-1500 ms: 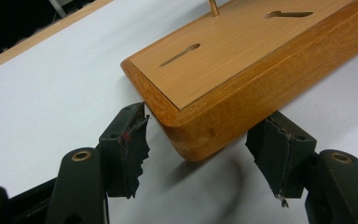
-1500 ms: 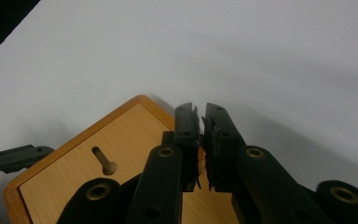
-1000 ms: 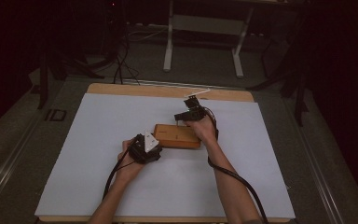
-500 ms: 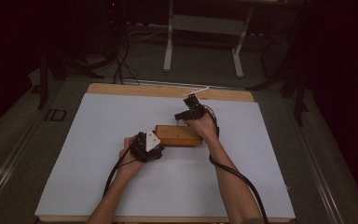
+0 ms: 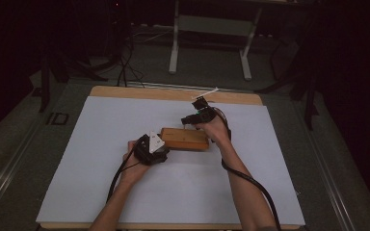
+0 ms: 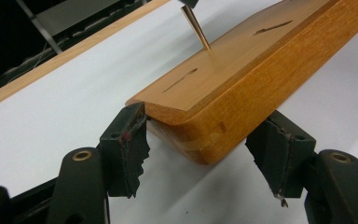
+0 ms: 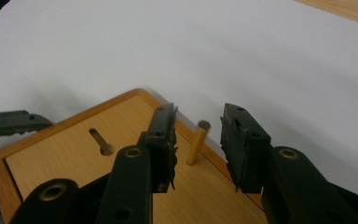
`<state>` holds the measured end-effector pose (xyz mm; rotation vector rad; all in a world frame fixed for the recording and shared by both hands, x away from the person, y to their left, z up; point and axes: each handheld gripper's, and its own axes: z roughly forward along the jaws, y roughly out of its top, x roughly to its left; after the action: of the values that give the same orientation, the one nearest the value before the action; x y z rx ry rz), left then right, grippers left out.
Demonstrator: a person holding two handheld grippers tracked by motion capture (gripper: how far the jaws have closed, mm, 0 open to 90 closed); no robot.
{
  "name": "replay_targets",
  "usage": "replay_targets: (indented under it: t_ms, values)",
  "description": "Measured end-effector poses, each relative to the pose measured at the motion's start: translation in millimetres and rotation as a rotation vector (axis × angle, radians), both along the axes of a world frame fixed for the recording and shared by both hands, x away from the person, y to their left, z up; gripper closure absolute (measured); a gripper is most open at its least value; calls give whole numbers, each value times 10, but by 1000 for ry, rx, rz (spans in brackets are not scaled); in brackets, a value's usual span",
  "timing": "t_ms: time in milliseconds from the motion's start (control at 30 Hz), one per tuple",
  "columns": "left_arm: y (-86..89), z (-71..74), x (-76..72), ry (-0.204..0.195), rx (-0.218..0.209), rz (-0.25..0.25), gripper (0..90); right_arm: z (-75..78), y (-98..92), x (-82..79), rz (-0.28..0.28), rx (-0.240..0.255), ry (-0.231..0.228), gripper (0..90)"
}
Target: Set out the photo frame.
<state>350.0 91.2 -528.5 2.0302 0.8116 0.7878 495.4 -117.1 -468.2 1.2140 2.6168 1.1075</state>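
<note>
A wooden block (image 5: 185,138) is being kept flat on the white surface (image 5: 77,159). Its near corner is being straddled by the left tongs (image 6: 200,154), parted. A peg (image 7: 196,142) standing in the block is being flanked, untouched, by the open right tongs (image 7: 198,149).

In the left gripper view, the wooden box (image 6: 242,70) runs off the top and right edges, and the thin peg (image 6: 195,25) is cut off at the top. In the high view, the peg looks too small to make out.
</note>
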Motion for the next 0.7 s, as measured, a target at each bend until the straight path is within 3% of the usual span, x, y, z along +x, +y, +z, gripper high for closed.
replay_targets:
  t_ms: [167, 300, 500, 533, 700]
  values:
    - [-12, 12, -9, -2, -12, -3, 394, 30, -137, -26, -8, 16, -23, 611]
    - [-12, 16, -11, -1, -12, -5, 396, 72, -353, -127, -15, 40, -76, 582]
    - [-19, 21, -16, -1, -17, -5, 399, 46, -673, -318, -16, 34, -148, 567]
    - [-18, 31, -24, -4, -20, -7, 402, -4, -788, -421, -7, 29, -174, 553]
    - [-24, 51, -33, -8, -21, -17, 406, -115, -967, -608, 12, -17, -225, 571]
